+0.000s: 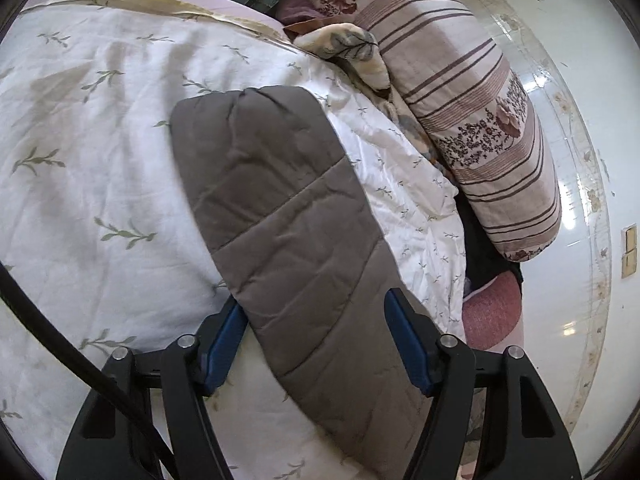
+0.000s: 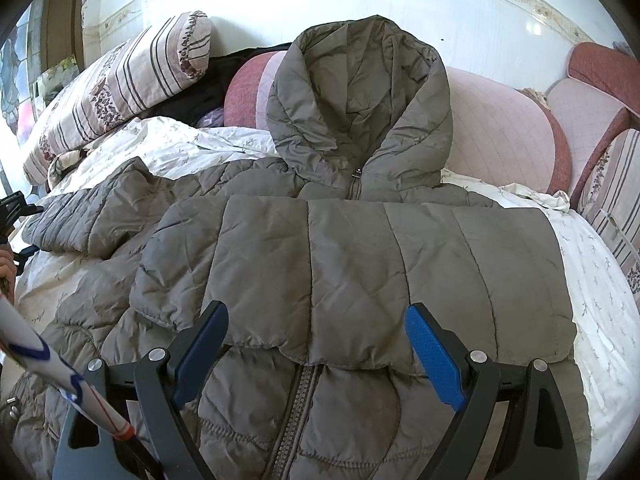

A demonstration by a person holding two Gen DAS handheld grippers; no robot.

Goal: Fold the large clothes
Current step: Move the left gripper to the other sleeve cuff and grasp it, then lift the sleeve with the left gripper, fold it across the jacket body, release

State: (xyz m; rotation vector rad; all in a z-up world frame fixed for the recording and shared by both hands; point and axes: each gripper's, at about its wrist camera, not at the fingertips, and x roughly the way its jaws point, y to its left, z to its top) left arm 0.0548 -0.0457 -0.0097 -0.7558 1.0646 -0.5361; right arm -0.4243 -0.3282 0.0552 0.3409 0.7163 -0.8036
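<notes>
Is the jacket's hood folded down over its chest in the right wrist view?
No, the hood stands up against the headboard, above the zipper.

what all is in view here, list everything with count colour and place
grey-brown quilted hooded puffer jacket: one, spread zip-up on the bed, one sleeve folded across the chest, other sleeve stretched out sideways
white quilt with green sprig print: one, covering the bed under the jacket
striped floral pink-brown bolster pillow: one, along the bed's far edge
pink and red padded headboard: one, behind the hood
glossy white wall: behind the bed
left hand-held gripper: black with blue pads, open, straddling the outstretched sleeve
right hand-held gripper: black with blue pads, open, over the folded sleeve's cuff
</notes>
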